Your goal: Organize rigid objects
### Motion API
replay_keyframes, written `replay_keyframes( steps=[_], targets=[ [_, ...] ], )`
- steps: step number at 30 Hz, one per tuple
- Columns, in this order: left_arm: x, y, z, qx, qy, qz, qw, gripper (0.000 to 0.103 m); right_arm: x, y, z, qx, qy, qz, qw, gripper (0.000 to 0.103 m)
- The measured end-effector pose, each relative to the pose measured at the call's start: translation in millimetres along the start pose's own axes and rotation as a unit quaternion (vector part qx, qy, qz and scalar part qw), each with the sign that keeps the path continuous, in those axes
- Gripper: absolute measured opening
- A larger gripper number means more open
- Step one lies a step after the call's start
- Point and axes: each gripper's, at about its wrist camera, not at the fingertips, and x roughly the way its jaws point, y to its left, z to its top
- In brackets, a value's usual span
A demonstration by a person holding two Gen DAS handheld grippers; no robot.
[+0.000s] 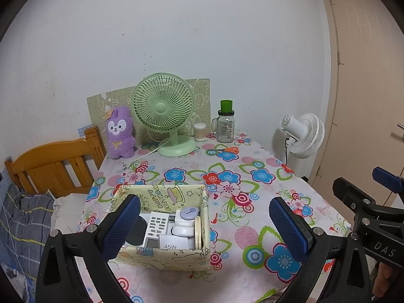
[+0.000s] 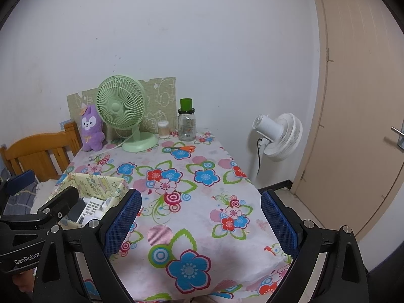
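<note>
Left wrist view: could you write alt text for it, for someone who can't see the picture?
An open left gripper hovers over a patterned storage box on a floral tablecloth; the box holds a white remote, a 45W charger and other small gadgets. Behind stand a green fan, purple plush, glass jar and orange scissors.

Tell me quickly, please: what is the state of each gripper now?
Left gripper: open, holding nothing, above the storage box.
Right gripper: open, holding nothing, above the tablecloth.
</note>
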Motion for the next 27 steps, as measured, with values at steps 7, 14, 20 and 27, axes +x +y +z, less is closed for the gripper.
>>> replay_keyframes(
  steps=[7, 14, 20, 27],
  targets=[
    [0.5, 2.9, -0.5, -0.002, 0.002, 0.001, 1.0, 0.103, 3.3, 0.6, -0.8, 0.001, 0.004, 0.005, 1.0, 0.097],
    [2.5, 3.8, -0.5, -0.004, 0.005, 0.004, 1.0, 0.103, 7.7, 1.9, -0.7, 0.009, 0.008, 0.012, 1.0, 0.097],
    [1.7, 5.8, -0.8, -0.008, 0.005, 0.005, 0.9999, 0.103, 6.8, 7.3, 0.7, -0.001, 0.003, 0.011, 1.0, 0.097],
    [0.9, 7.0, -0.2, -0.007, 0.002, 0.002, 1.0, 0.103, 6.8, 7.5, 1.1, -0.002, 0.001, 0.011, 1.0, 0.097]
  ],
)
